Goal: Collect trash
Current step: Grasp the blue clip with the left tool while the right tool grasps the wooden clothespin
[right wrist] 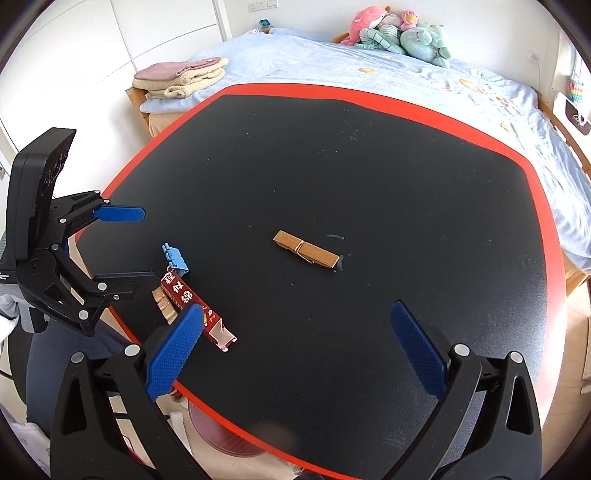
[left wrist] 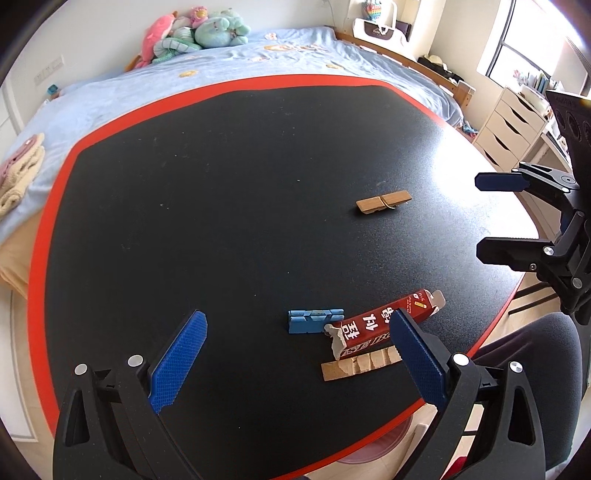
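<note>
A torn red carton (left wrist: 376,325) lies near the front edge of the black table (left wrist: 221,184), with a blue clip (left wrist: 314,320) touching its left end and a ripped cardboard strip (left wrist: 354,365) just in front. A wooden clothespin (left wrist: 383,201) lies alone further in. My left gripper (left wrist: 298,315) hovers open above the clip and carton, holding nothing. My right gripper (left wrist: 478,216) is open at the table's right edge. The right wrist view shows the carton (right wrist: 184,295), clip (right wrist: 176,256), strip (right wrist: 164,306) and clothespin (right wrist: 306,249), with the right gripper (right wrist: 295,306) open and the left gripper (right wrist: 147,245) open.
A pink bin (right wrist: 221,428) stands on the floor under the table's near edge. A bed with a blue cover (left wrist: 258,62) and plush toys (left wrist: 195,33) lies behind the table. White drawers (left wrist: 509,125) are at the right. A person's dark-clothed leg (left wrist: 535,369) is beside the table.
</note>
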A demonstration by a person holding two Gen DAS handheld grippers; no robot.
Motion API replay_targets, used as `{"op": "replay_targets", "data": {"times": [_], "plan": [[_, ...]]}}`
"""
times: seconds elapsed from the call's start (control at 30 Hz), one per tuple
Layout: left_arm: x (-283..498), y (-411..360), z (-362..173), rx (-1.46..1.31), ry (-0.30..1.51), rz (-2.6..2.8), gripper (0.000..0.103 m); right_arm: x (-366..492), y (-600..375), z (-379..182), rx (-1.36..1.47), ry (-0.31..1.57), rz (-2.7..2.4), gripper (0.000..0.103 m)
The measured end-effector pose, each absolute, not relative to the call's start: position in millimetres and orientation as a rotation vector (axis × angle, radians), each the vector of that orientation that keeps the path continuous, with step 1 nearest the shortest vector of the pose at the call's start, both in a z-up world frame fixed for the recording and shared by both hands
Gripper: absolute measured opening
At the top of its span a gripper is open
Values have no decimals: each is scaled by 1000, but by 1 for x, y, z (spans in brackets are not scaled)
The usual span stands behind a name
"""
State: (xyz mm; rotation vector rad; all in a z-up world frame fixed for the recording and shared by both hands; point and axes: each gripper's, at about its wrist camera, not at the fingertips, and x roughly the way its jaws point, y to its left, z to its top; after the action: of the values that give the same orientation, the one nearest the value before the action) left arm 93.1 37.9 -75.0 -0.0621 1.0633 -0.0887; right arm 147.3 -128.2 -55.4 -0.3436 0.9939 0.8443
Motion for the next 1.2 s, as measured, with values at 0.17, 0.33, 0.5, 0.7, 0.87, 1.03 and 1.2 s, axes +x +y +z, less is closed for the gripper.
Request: {"op": "replay_targets", "data": {"times": [0.17, 0.33, 0.5, 0.7, 0.87, 1.03, 1.2], "plan": [[100, 42, -80, -72, 1067, -83, 89, 156, -125, -63, -340, 1005, 841, 99], [102, 47, -87, -73, 1080, -80, 76, 161, -121, -67, -340, 1008, 841, 99], [101, 48, -90, -72, 1085, -82, 68, 165, -118, -69, -342, 1008, 841, 99], [99, 49, -91, -69, 1084, -75, 56, 168, -114, -73, -356, 1006, 847, 99], [98, 53, -90, -64, 1087, -74, 41, 176, -106, -79, -383, 1008, 860, 99], [99, 55, -89, -68, 1091, -77, 33, 184, -96, -86, -422, 1005, 882, 99], [98, 58, -89, -70, 1091, -79, 33, 188, -84, -90, -465, 988, 915, 94]]}}
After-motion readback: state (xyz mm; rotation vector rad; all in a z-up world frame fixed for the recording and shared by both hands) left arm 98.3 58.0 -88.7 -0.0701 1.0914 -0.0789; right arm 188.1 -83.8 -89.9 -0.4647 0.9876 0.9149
